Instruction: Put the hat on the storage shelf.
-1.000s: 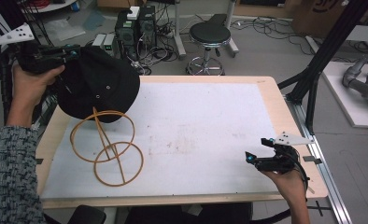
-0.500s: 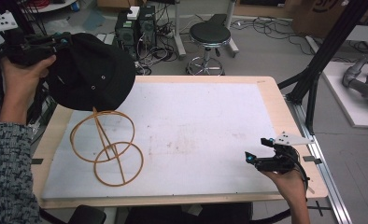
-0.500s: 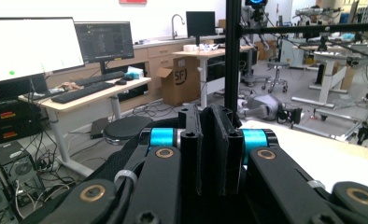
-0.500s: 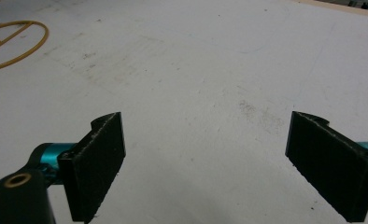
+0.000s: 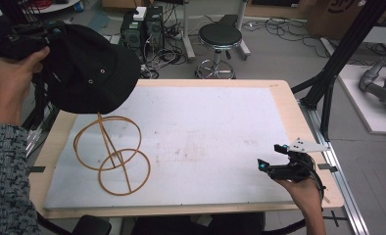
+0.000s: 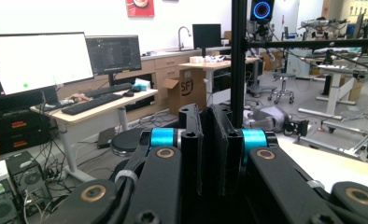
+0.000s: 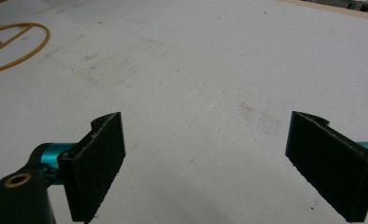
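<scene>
- Black cap (image 5: 90, 68) hangs off the table's far left corner, its brim clamped in the left gripper (image 6: 214, 140), just above the stand.
- Wooden wire stand (image 5: 111, 149) sits near the left edge of the white mat (image 5: 205, 137).
- Right gripper (image 5: 272, 166), jaws spread wide and holding nothing, rests by the near right edge; 1 broad bare stretch lies between.

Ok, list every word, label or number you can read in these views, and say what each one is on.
"SF": printed on the cardboard box under the counter, in the left gripper view.
Red poster on the wall: print too blurred to read.
Two monitors: screen contents too small to read.
Cardboard box at the top of the high view: dark print cut off, unreadable.
Black cap, wire stand, both grippers: no text visible.
</scene>
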The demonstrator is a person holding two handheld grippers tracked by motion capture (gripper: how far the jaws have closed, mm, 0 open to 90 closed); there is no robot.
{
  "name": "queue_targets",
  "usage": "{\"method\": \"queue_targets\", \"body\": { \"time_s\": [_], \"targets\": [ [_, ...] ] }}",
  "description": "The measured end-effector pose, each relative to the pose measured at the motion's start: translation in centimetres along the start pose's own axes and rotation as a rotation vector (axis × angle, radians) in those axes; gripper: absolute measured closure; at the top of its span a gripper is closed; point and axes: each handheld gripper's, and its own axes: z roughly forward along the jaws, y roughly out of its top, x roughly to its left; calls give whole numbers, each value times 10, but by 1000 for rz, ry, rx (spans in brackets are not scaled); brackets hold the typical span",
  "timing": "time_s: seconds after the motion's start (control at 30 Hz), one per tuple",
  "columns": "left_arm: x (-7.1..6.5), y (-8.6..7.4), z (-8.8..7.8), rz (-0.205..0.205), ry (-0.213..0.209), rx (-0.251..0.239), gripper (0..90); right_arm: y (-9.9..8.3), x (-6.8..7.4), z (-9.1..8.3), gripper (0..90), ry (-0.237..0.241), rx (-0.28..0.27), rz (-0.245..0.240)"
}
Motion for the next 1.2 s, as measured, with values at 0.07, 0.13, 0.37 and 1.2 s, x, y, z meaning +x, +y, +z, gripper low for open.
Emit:
{"method": "queue_targets", "body": {
  "time_s": [0.07,0.13,0.37,1.2],
  "targets": [
    [0,3,-1,1,5,-5,829,0,0,0,117,0,0,1],
    [1,6,-2,0,10,-9,829,0,0,-1,117,1,-1,0],
    [2,15,-8,-15,14,-25,830,1,0,-2,117,2,-6,2],
    [-3,38,-22,-37,-98,-59,829,3,-1,-2,117,9,-9,-1]
  ]
}}
